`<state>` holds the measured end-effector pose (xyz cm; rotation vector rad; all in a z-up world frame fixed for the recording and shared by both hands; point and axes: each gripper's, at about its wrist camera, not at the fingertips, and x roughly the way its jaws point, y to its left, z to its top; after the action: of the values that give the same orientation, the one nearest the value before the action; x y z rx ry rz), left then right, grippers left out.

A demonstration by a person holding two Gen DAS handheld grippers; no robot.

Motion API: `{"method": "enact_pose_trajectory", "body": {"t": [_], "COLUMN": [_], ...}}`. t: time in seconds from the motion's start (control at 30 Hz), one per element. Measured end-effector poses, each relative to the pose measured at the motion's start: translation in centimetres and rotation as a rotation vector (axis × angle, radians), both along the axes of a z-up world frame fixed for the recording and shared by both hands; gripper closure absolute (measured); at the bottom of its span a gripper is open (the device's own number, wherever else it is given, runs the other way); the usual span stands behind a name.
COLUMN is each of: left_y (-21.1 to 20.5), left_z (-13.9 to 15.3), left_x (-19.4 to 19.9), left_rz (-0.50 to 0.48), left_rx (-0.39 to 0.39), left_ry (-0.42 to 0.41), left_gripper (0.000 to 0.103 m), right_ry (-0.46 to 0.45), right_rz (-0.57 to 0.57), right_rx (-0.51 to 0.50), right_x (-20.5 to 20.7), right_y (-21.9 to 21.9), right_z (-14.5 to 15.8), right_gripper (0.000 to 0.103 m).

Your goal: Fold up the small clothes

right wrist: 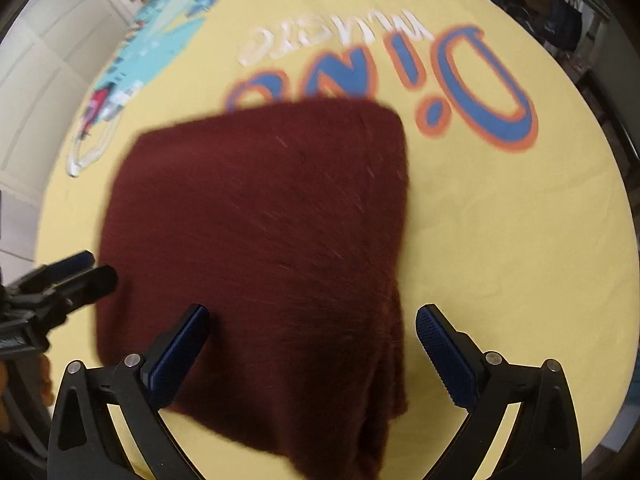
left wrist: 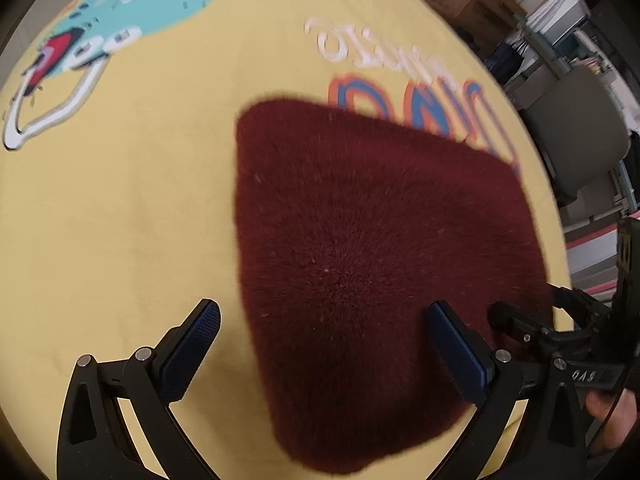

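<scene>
Both jaws wide, nothing held: left gripper point(left wrist: 320, 354) & right gripper point(right wrist: 312, 350) hover over folded fuzzy maroon garment point(right wrist: 260, 240), lying flat on yellow printed cloth point(right wrist: 500, 220). Best w/ next fold: grip matching corners, lift evenly, keep edges aligned.

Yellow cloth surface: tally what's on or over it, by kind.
Maroon folded garment: 1
Grippers, left gripper and right gripper, both open: 2
Yellow printed cloth underneath: 1
Total: 4
</scene>
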<state>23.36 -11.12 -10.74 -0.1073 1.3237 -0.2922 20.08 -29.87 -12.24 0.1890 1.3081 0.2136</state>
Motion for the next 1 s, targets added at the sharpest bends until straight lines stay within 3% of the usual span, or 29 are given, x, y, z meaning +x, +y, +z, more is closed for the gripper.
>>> {"method": "enact_pose_trajectory", "body": {"t": [0.1, 0.27, 0.43, 0.5, 0.57, 0.63, 0.77, 0.83, 1.0], "left_y": [-0.5, 0.5, 0.4, 0.1, -0.2, -0.4, -0.4, -0.5, 1.7], "left_z": [-2.0, -4.1, -4.4, -4.4, -4.2, -4.0, -3.0, -1.6, 2.6], "left_x": [0.2, -0.1, 0.0, 0.1, 0.1, 0.0, -0.3, -0.5, -1.5], "left_rz": [0.003, 0.049, 0.021, 0.002, -0.004, -0.026, -0.062, -0.105, -0.137], "left_rx": [0.014, -0.041, -0.051, -0.054, -0.062, -0.057, -0.084, -0.073, -0.138], "left_ry": [0.020, 0.055, 0.055, 0.045, 0.039, 0.030, 0.015, -0.005, -0.073], "left_gripper": [0.001, 0.000, 0.001, 0.008, 0.019, 0.025, 0.052, 0.056, 0.058], "right_ry": [-0.008, 0.001, 0.036, 0.062, 0.060, 0.065, 0.063, 0.038, -0.029], "right_rz": [-0.011, -0.019, -0.047, -0.055, -0.047, -0.041, -0.048, -0.043, -0.036], "right_rx": [0.042, 0.149, 0.243, 0.285, 0.332, 0.319, 0.328, 0.296, 0.294], "right_x": [-0.4, -0.4, -0.4, -0.3, -0.2, -0.1, -0.2, -0.6, -1.8], "right_y": [-0.7, -1.7, -2.1, -2.1, -2.0, -1.6, -1.2, -0.8, 0.2], "right_z": [-1.8, -4.2, -5.7, -6.0, -5.7, -5.2, -4.3, -3.1, 0.7], "right_gripper": [0.000, 0.000, 0.001, 0.008, 0.029, 0.035, 0.054, 0.058, 0.061]}}
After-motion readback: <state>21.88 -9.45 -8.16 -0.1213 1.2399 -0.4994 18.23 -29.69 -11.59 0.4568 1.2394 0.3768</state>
